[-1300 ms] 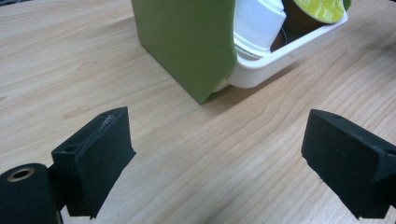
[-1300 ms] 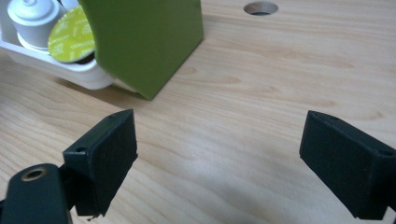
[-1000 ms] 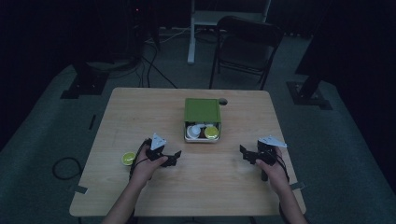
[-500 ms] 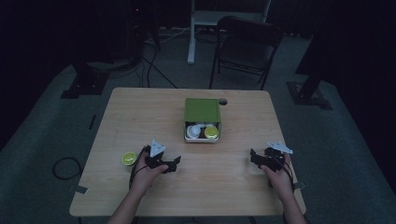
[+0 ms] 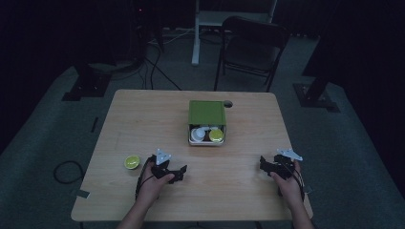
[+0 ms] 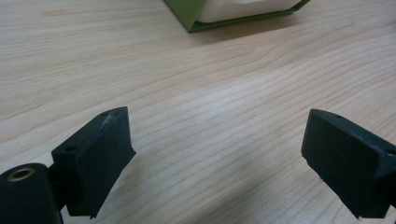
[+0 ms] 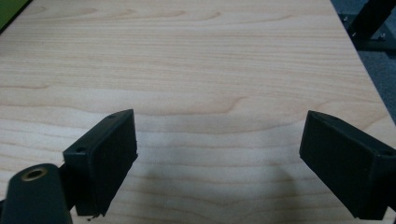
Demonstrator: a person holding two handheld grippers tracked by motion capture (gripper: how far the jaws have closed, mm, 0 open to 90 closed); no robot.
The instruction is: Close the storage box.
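Left gripper (image 5: 177, 173) resting at table's (image 5: 143, 119) 7 o'clock, jaws standing wide apart, gripping nothing. Right gripper (image 5: 265, 165) sitting at 5 o'clock, jaws likewise apart, empty. Green box (image 5: 207, 112) lying at centre, holding white and green cups. Green cup (image 5: 132, 162) sitting just beside left gripper, at its 9 o'clock. No legible writing showing anywhere.

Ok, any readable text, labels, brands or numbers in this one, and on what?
None can be read. The green box, the small green dish beside the left claw, the right claw and the table bear no legible writing. The round things inside the box are too small and dim to show any.
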